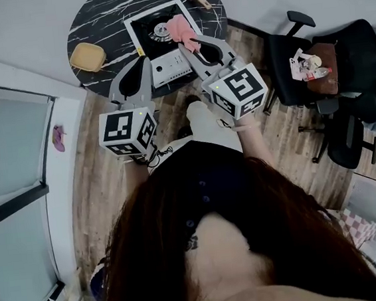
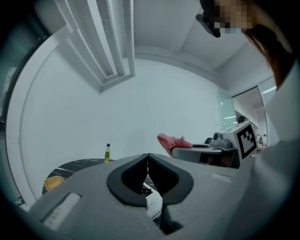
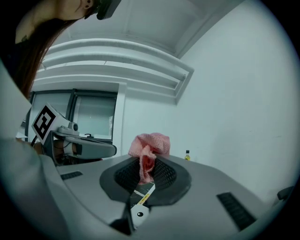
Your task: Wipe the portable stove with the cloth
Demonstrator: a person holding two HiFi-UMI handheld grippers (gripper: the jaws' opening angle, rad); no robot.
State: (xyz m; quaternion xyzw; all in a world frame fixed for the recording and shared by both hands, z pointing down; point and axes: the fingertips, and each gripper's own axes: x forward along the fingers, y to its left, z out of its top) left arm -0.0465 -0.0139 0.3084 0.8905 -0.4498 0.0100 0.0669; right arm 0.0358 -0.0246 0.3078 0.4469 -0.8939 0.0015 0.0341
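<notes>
A: How is the right hand-held gripper (image 3: 145, 161) held?

B: It is clamped on the pink cloth (image 3: 150, 143). The cloth is pinched between the 2 jaws and bunched above their tips.

A: And the left hand-held gripper (image 2: 148, 157)?

B: Its jaws are pressed together, and nothing is held between them. It is kept just beside the right one, on the near side of the stove.

A: Where is the cloth seen from the head view?

B: It is seen over the right side of the portable stove (image 1: 171, 65), near the burner. Whether the stove is touched cannot be told.

A: Where is the stove placed?

B: It is set on the round black marbled worktop (image 1: 94, 23), at its near edge. A yellow object (image 1: 87, 57) is laid to the stove's left, apart from it. A small bottle (image 2: 107, 153) is stood upright on the worktop. A black office chair (image 1: 344, 50) is parked to the right, on the wooden floor (image 1: 292, 129).
</notes>
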